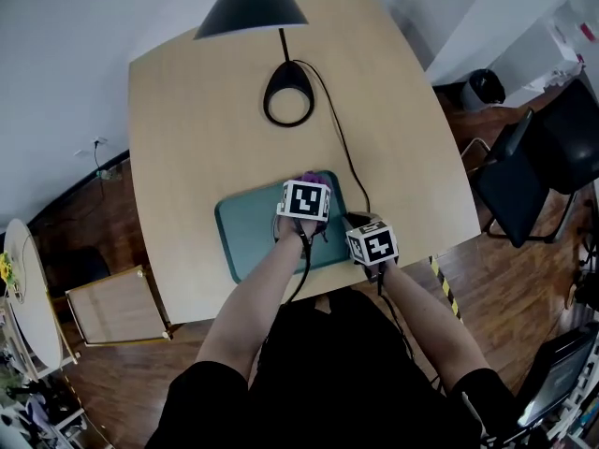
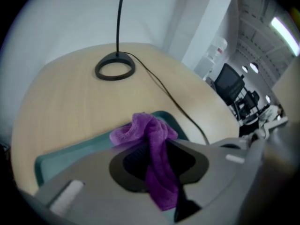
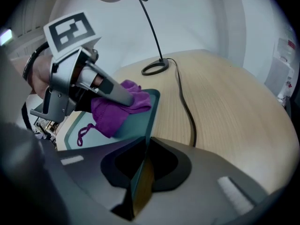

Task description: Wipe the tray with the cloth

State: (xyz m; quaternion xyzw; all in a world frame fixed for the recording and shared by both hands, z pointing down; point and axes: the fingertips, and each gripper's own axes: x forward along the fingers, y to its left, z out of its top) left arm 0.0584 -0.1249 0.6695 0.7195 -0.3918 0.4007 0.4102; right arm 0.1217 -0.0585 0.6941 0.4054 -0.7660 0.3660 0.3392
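Note:
A teal tray [image 1: 251,234] lies near the table's front edge. My left gripper [image 1: 310,183] is over the tray's far right part, shut on a bunched purple cloth [image 1: 313,178]. In the left gripper view the cloth [image 2: 152,144] hangs pinched between the jaws of the left gripper [image 2: 157,161], its bunched end over the tray [image 2: 61,153]. My right gripper [image 3: 143,165] is shut on the tray's right rim [image 3: 151,125], seen edge-on between its jaws. The right gripper view also shows the left gripper [image 3: 124,97] pressing the cloth [image 3: 115,108] on the tray.
A black desk lamp [image 1: 251,4] stands at the table's back, its ring base [image 1: 288,94] behind the tray. Its cord [image 1: 344,152] runs past the tray's right side to the front edge. A dark chair [image 1: 524,171] stands right of the table.

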